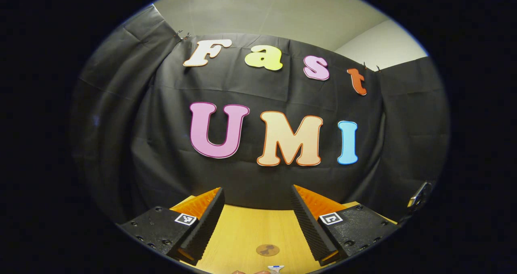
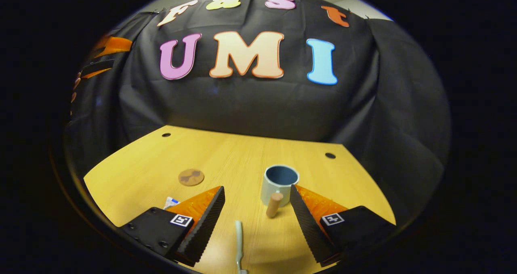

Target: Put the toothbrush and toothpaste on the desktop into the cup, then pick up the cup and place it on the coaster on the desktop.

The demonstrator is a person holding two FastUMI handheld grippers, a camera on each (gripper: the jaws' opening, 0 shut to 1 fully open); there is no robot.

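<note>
In the right gripper view, a pale cup (image 2: 279, 184) with a blue inside and a wooden handle stands upright on the wooden desktop (image 2: 242, 153). My right gripper (image 2: 256, 191) is open and empty just in front of it. A white toothbrush (image 2: 239, 241) lies between its fingers, nearer the camera. The toothpaste (image 2: 171, 202) peeks out behind the left finger, and a round brown coaster (image 2: 191, 177) lies further left. My left gripper (image 1: 257, 190) hangs open and empty above the desk. Below it are the coaster (image 1: 267, 249) and the toothpaste's end (image 1: 276, 268).
Black cloth walls close the desk at the back and on both sides. Two small dark holes (image 2: 166, 135) (image 2: 330, 155) mark the desktop's far corners. The left gripper (image 2: 101, 58) shows high at the left edge of the right gripper view.
</note>
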